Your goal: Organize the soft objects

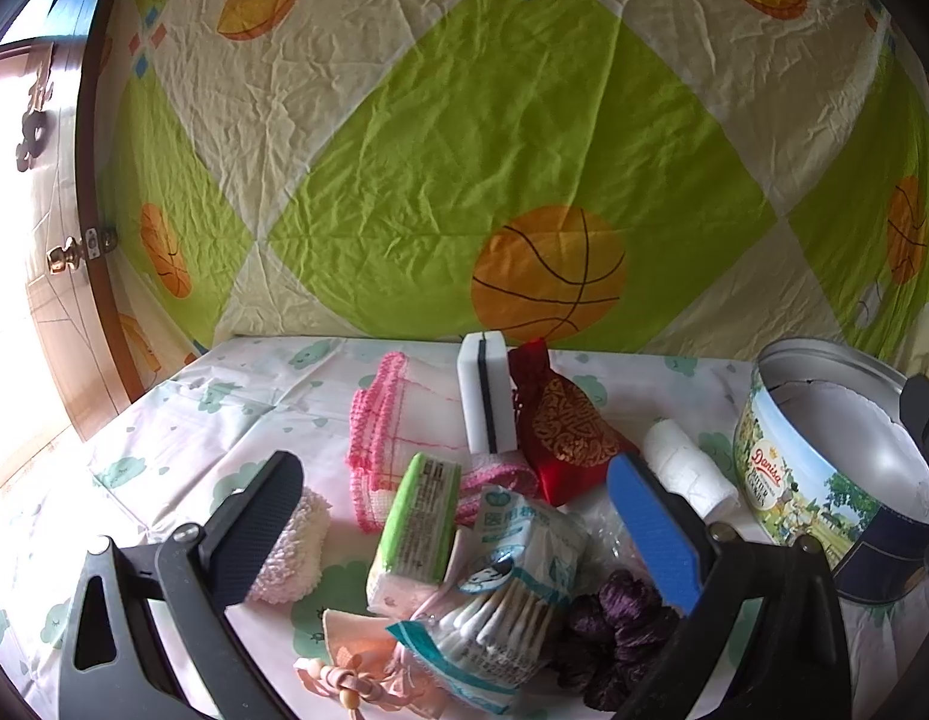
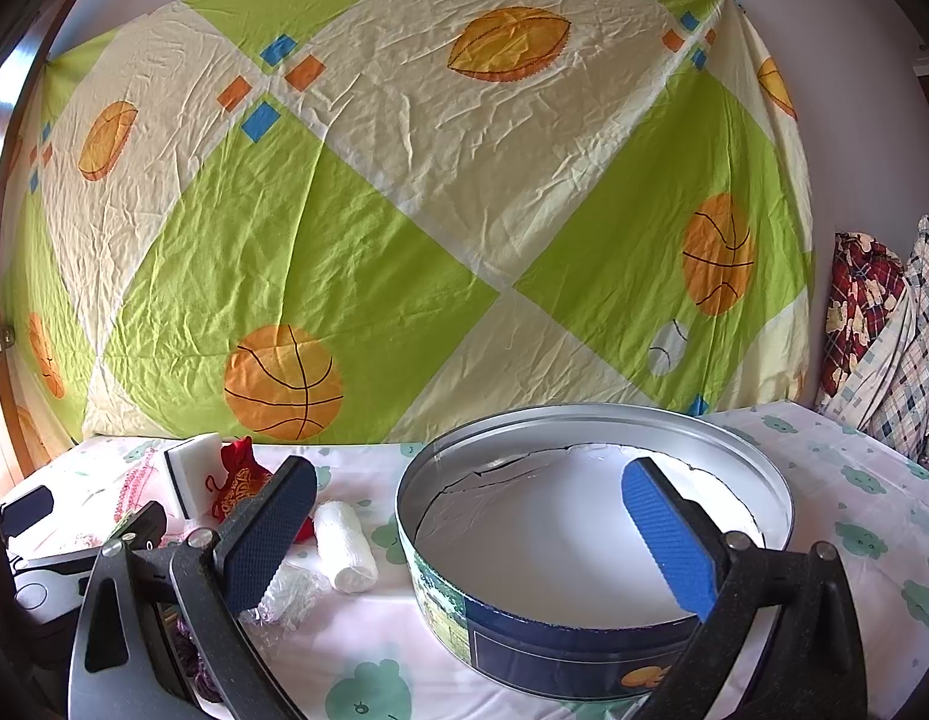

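A heap of soft things lies on the table in the left wrist view: a pink-edged cloth (image 1: 398, 420), a white sponge (image 1: 485, 396), a red pouch (image 1: 566, 432), a green tissue pack (image 1: 413, 531), a cotton swab bag (image 1: 512, 588), purple yarn (image 1: 614, 630), a peach pouch (image 1: 356, 660), a fluffy pink pad (image 1: 290, 546) and a white bandage roll (image 1: 689, 471). My left gripper (image 1: 458, 531) hangs open over the heap. The round cookie tin (image 2: 560, 648) stands empty. My right gripper (image 2: 470, 531) is open at the tin's near rim, its blue pad (image 2: 668, 534) over the inside.
A patterned sheet (image 2: 404, 210) hangs behind the table. A wooden door (image 1: 50, 240) stands at the left. Folded plaid fabrics (image 2: 884, 330) lean at the far right. Crinkled clear plastic (image 2: 290, 594) lies near the bandage roll (image 2: 344, 546).
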`<state>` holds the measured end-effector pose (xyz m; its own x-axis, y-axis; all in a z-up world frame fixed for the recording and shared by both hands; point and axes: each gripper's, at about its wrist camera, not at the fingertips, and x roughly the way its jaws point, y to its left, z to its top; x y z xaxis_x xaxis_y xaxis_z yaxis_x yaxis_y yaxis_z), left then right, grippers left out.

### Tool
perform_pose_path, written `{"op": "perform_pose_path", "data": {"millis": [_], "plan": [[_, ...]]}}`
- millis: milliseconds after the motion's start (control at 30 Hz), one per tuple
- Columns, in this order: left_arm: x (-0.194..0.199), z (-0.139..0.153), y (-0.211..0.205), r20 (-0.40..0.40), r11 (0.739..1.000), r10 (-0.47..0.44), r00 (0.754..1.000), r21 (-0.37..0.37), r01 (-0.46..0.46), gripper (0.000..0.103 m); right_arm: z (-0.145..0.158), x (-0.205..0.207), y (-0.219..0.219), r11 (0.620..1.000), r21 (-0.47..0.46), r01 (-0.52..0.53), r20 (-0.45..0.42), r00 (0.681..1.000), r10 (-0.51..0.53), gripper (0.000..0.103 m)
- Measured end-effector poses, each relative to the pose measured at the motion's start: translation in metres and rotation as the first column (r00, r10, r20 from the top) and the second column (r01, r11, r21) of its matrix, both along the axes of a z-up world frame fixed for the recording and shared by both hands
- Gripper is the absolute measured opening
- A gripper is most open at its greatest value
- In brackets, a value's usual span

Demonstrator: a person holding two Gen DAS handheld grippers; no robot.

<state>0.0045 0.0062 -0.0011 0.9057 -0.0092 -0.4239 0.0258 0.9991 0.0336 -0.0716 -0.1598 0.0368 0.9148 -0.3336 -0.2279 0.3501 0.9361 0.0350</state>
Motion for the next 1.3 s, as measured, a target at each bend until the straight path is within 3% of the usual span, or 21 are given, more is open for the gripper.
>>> {"op": "perform_pose_path", "data": {"millis": [1300], "plan": [[-0.0005,0.0004,-0.0003,0.002,1.000,0.001,1.000,-0.002,-0.001,0.103,0.0025,-0.0021,-0.0014,1.000,-0.002,0.003,0.008,1.000,-0.003,0.103]]}}
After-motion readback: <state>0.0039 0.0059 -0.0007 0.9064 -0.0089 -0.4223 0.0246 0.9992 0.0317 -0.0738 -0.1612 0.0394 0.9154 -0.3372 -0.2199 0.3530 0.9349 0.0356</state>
